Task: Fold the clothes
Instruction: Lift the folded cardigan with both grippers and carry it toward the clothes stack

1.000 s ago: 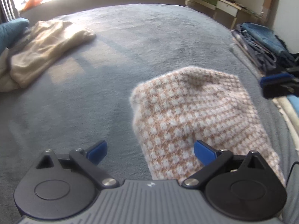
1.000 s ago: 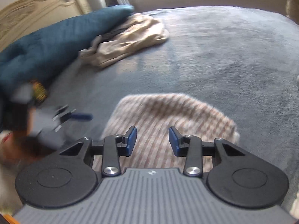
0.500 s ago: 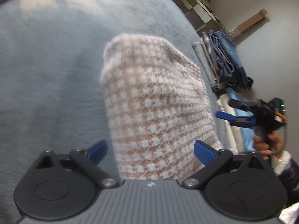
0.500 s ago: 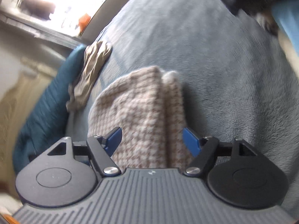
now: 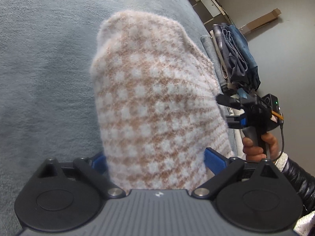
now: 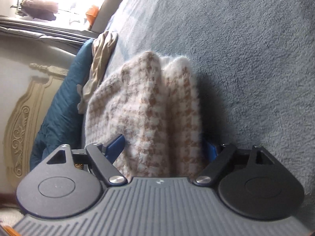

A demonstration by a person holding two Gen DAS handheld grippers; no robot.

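A folded fuzzy sweater (image 5: pixel 153 98) with a tan-and-white check lies on the grey-blue blanket (image 5: pixel 43 78). My left gripper (image 5: pixel 156 161) is open wide at its near end, and the knit fills the gap between the blue pads; the left pad is half hidden behind it. My right gripper (image 6: pixel 162 148) is at another edge of the sweater (image 6: pixel 145 106). Its jaws are opening, with the stacked folds between them. In the left wrist view the right gripper (image 5: pixel 224 111) is at the sweater's right edge, held by a hand (image 5: pixel 256 145).
A pile of jeans and dark clothes (image 5: pixel 236 55) lies by the bed's right edge. A beige garment (image 6: pixel 102 59) rests on a teal quilt (image 6: pixel 63 98) by the carved headboard (image 6: pixel 23 118). Open blanket (image 6: pixel 246 59) stretches beside the sweater.
Both grippers have come down and rolled in toward the sweater, which now sits between each pair of fingers. The right jaws have spread from narrow to wide.
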